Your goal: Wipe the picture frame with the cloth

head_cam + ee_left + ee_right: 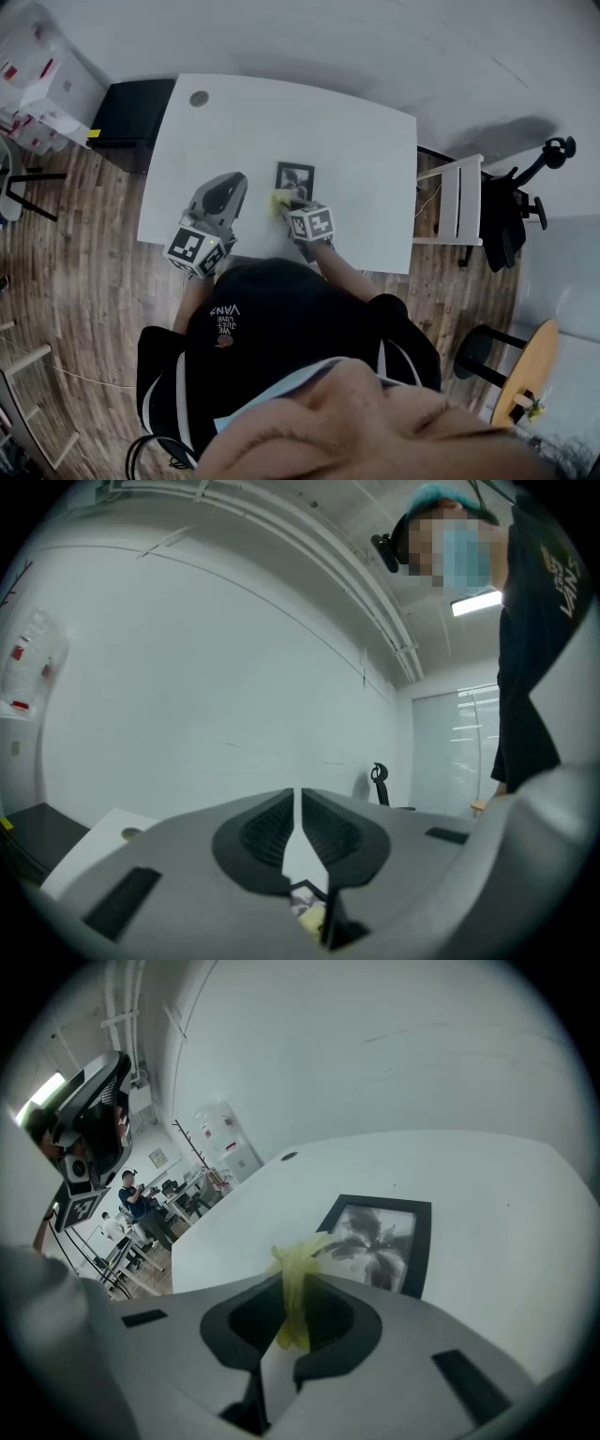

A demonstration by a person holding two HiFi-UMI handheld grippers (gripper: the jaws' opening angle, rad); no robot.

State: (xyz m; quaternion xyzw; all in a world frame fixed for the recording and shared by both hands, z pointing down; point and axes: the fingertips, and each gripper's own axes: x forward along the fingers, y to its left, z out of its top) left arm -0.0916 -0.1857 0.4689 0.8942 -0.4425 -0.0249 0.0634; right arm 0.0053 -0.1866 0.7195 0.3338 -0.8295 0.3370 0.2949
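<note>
A black picture frame (295, 176) with a dark plant print lies flat on the white table (375, 141). My right gripper (286, 206) is shut on a yellow cloth (279, 201), held just off the frame's near left corner. In the right gripper view the cloth (296, 1283) is bunched between the jaws of the right gripper (298, 1290), with the frame (380, 1239) a little ahead. My left gripper (234, 184) hovers left of the frame. In its own view the left gripper (298, 801) is tilted up at the wall, jaws nearly touching, holding nothing.
A black cabinet (131, 112) stands off the table's left end and white boxes (42, 84) beyond it. A white chair (457, 202) and a black office chair (511, 202) stand at the right. The table has a round cable hole (199, 97).
</note>
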